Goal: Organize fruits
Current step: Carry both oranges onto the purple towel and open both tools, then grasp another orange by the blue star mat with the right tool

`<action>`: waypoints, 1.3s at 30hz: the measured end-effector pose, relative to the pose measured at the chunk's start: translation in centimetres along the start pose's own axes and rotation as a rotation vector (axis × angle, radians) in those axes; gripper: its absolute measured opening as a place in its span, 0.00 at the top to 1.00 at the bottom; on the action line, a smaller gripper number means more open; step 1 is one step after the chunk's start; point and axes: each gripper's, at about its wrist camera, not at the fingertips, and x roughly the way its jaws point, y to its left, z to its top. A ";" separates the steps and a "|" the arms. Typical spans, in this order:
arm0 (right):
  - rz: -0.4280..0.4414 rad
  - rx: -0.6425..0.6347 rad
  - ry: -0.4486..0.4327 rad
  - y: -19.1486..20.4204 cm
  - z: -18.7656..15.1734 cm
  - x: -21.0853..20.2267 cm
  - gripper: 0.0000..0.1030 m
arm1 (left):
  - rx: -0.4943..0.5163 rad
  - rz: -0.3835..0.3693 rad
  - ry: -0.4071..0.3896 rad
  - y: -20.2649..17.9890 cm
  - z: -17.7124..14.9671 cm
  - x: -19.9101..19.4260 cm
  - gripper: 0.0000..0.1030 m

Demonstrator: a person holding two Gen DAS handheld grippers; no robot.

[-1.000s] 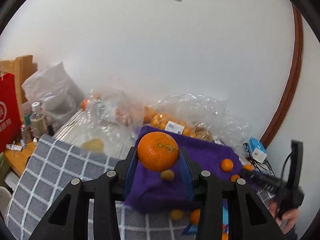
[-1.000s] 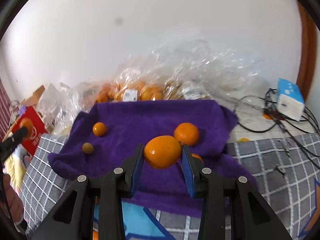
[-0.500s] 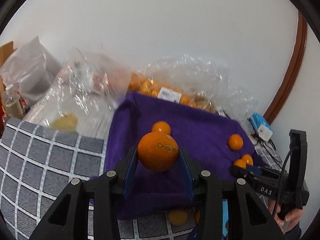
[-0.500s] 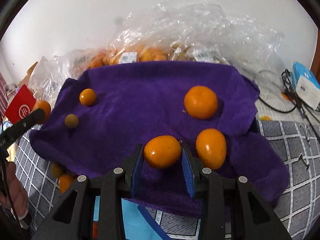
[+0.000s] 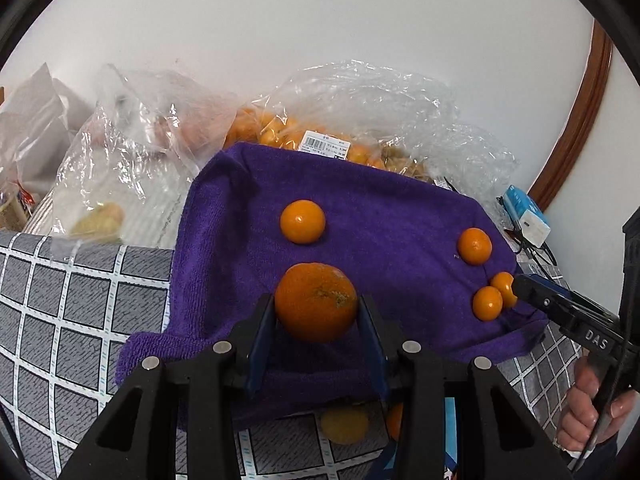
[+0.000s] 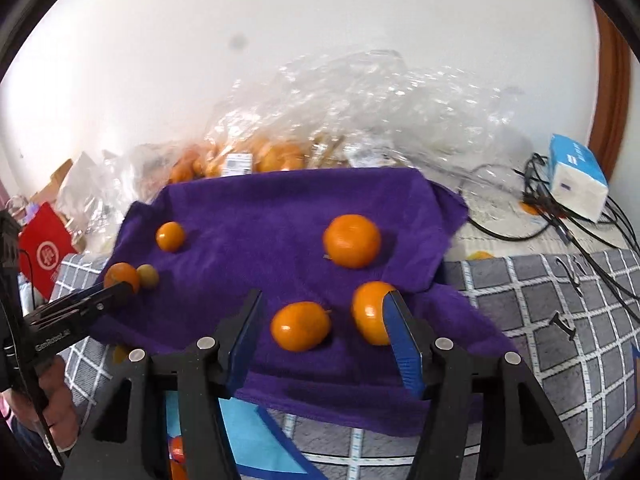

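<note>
A purple towel lies on the checked cloth; it also shows in the right wrist view. My left gripper is shut on a large orange above the towel's near left part. A small orange lies just beyond it. My right gripper is open over the towel's near edge, with an orange lying free between its fingers. Another orange touches the right finger, and a larger one lies behind. A small orange and a greenish fruit lie at the left.
Clear plastic bags of oranges stand behind the towel against the white wall. A tissue pack and black cables lie at the right. Loose fruit lies below the towel's front edge. A red bag is at the left.
My right gripper has opened and let its orange go onto the towel. My left gripper has moved lower and closer over the towel, still holding the large orange.
</note>
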 end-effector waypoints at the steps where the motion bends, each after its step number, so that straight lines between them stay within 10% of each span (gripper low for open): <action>1: -0.007 0.007 0.002 -0.3 0.0 0.0 0.42 | 0.001 0.000 0.001 0.0 0.0 0.0 0.62; 17: -0.035 -0.097 -0.081 2.4 -0.5 -1.9 0.44 | 0.007 -0.055 -0.108 -0.4 0.3 -2.8 0.50; 24: -0.013 -0.096 -0.038 3.6 -0.6 -3.2 0.60 | 0.000 -0.034 -0.178 0.2 0.7 -4.0 0.50; 39: 0.087 -0.183 0.077 10.0 -10.6 -6.4 0.49 | 0.030 0.016 -0.155 -0.2 0.6 -7.4 0.47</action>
